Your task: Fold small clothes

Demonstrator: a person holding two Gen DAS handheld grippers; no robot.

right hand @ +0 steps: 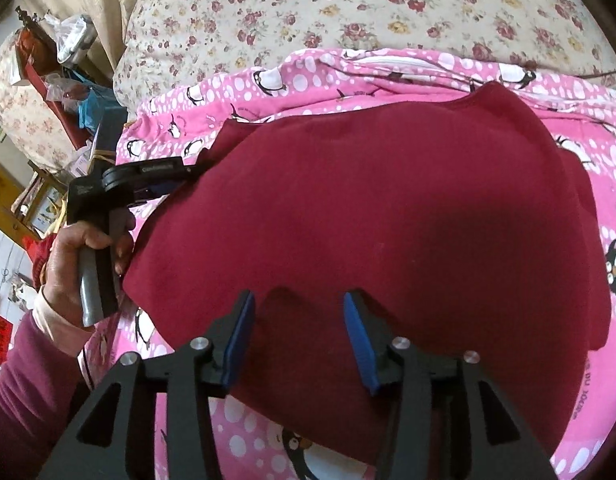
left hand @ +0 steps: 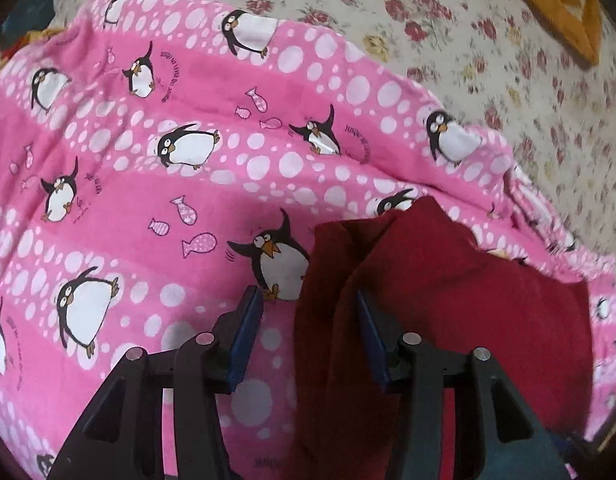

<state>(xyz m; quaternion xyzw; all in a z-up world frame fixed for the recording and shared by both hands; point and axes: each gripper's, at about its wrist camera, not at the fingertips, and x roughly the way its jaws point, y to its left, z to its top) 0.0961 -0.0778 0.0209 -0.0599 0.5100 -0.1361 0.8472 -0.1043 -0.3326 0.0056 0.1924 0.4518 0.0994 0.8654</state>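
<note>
The right hand-held gripper (right hand: 297, 300) hovers with its jaws apart over the near edge of the dark red garment (right hand: 368, 208), gripping nothing. At the garment's left edge, the left hand-held gripper (left hand: 310, 294) has cloth between its jaws; whether it pinches I cannot tell. The garment lies on a pink penguin blanket (left hand: 147, 200) covering the floral bed (right hand: 348, 12).
</note>
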